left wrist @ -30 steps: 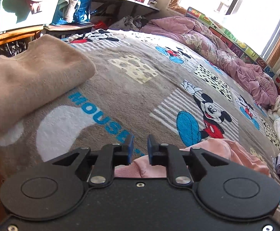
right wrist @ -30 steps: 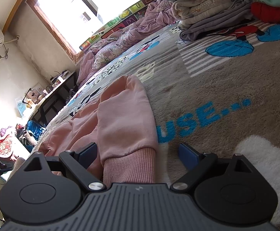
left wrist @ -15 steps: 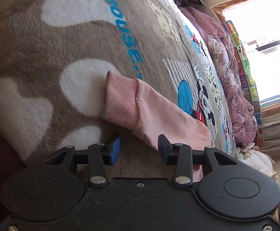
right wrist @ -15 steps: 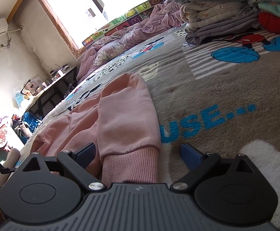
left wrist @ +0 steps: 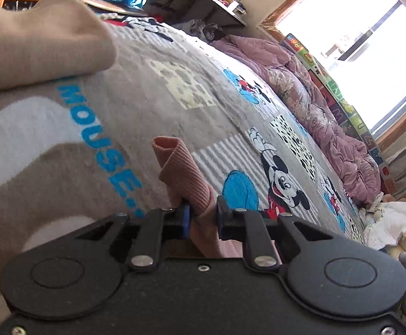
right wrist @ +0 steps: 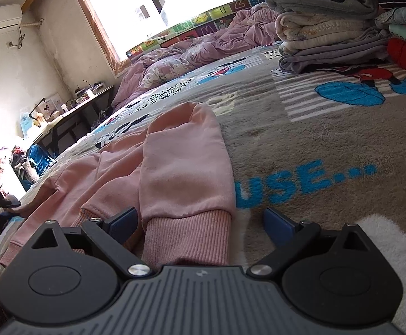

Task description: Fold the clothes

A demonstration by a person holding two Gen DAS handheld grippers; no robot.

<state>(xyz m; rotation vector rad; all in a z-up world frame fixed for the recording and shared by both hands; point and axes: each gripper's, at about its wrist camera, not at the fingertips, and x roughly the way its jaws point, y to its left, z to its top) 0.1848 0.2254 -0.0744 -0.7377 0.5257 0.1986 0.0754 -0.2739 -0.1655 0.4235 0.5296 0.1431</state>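
Observation:
A pink sweatshirt (right wrist: 175, 162) lies spread on the grey cartoon-mouse blanket (right wrist: 314, 139). In the left wrist view one ribbed cuff (left wrist: 179, 164) stands up off the blanket (left wrist: 119, 97), curled over, with its base pinched in my left gripper (left wrist: 203, 216), whose jaws are closing. In the right wrist view the other sleeve's cuff (right wrist: 186, 231) lies flat on the blanket between the fingers of my right gripper (right wrist: 200, 222). That gripper stands wide open, both blue pads clear of the cloth.
A folded beige garment (left wrist: 35, 42) sits on the blanket at the left. A tall stack of folded clothes (right wrist: 328, 22) stands at the right. A crumpled purple duvet (left wrist: 328, 111) runs along the window side, and a desk (right wrist: 71, 111) lines the far wall.
The left jaws narrowed onto the cuff, which lay flat ahead of them half a second ago and now stands up off the blanket. The right gripper kept its place, rolling slightly.

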